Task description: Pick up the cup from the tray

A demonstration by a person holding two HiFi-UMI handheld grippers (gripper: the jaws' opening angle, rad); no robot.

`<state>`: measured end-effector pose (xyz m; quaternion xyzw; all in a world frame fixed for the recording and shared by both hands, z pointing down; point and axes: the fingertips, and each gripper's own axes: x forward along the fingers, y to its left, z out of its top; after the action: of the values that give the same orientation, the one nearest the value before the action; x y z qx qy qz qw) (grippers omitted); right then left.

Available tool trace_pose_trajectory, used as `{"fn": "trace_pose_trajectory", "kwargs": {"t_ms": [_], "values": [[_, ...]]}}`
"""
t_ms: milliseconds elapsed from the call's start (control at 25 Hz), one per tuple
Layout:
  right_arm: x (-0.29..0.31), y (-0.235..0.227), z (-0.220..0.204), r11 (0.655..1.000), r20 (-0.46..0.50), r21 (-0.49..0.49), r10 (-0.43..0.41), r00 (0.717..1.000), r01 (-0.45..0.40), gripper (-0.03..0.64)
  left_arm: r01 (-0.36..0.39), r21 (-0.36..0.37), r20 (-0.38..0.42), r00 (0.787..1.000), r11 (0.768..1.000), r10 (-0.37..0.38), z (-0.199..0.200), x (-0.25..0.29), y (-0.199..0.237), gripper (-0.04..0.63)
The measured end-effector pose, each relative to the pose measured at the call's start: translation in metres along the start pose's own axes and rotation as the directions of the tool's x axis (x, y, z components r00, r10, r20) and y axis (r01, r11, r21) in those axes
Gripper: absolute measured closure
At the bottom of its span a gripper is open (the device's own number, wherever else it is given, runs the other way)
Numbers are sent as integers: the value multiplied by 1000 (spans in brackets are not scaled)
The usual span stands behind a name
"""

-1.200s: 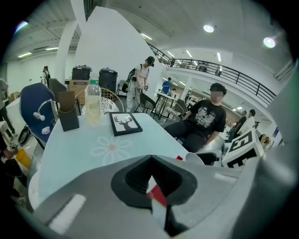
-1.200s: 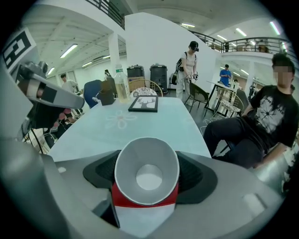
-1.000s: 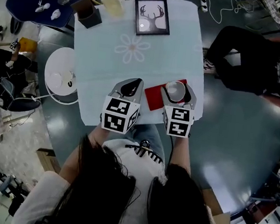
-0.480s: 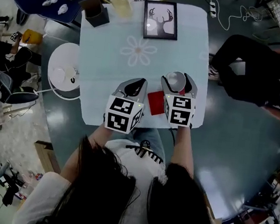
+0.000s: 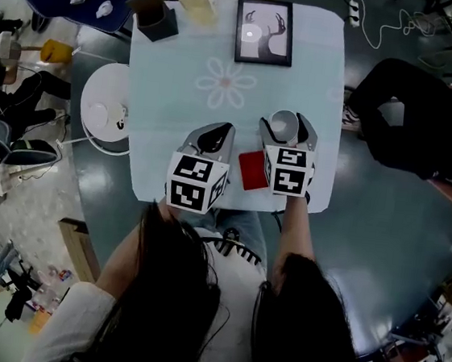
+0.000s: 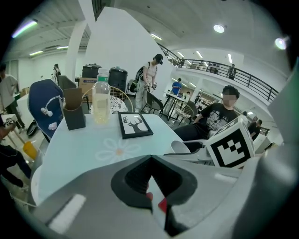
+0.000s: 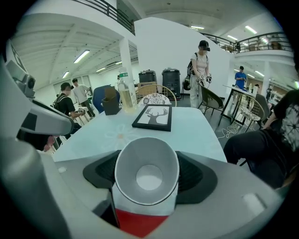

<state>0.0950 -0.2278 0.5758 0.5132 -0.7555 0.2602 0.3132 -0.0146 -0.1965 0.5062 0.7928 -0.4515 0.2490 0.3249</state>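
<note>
The cup (image 7: 147, 175) is pinched between the right gripper's (image 5: 285, 126) jaws, over the tray (image 5: 252, 169). Too hard a squeeze may buckle its thin wall; too loose, it slips (likely onto the table (image 5: 179, 90)). The left gripper's (image 5: 208, 138) jaws are together, empty.

The table (image 5: 171, 89) is pale blue-green, printed with a daisy (image 5: 225, 83) of white petals and an orange heart. Beyond the daisy lies a black-framed picture (image 5: 264, 31) showing a black antlered deer on white, and on the daisy's near side are a red tray (image 5: 252, 169) and a plain white cup (image 5: 283, 127). The left gripper (image 5: 213, 134) and right gripper (image 5: 287, 124) are grey with black pads, each bearing a cube (image 5: 196, 182) of black-and-white square markers.
</note>
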Motion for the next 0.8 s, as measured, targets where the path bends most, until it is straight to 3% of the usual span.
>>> {"fn": "trace_pose_trajectory", "kwargs": {"t_ms": [280,480,600,800], "values": [[12,-4,-8,1000,-28,5,0,1000,0,243,-25,-17,-3,1000,1000,25,-4,3,5,595],[14,-3,-6,999,-21,25,34,999,-33,223,-80,6,-74,994,997,80,-25,12,14,595],[10,-1,-2,998,4,36,52,999,-52,171,-70,1,-88,994,998,70,-30,14,11,595],[-9,-5,15,995,84,84,41,996,-48,167,-66,4,-84,994,998,66,-28,12,10,595]]}}
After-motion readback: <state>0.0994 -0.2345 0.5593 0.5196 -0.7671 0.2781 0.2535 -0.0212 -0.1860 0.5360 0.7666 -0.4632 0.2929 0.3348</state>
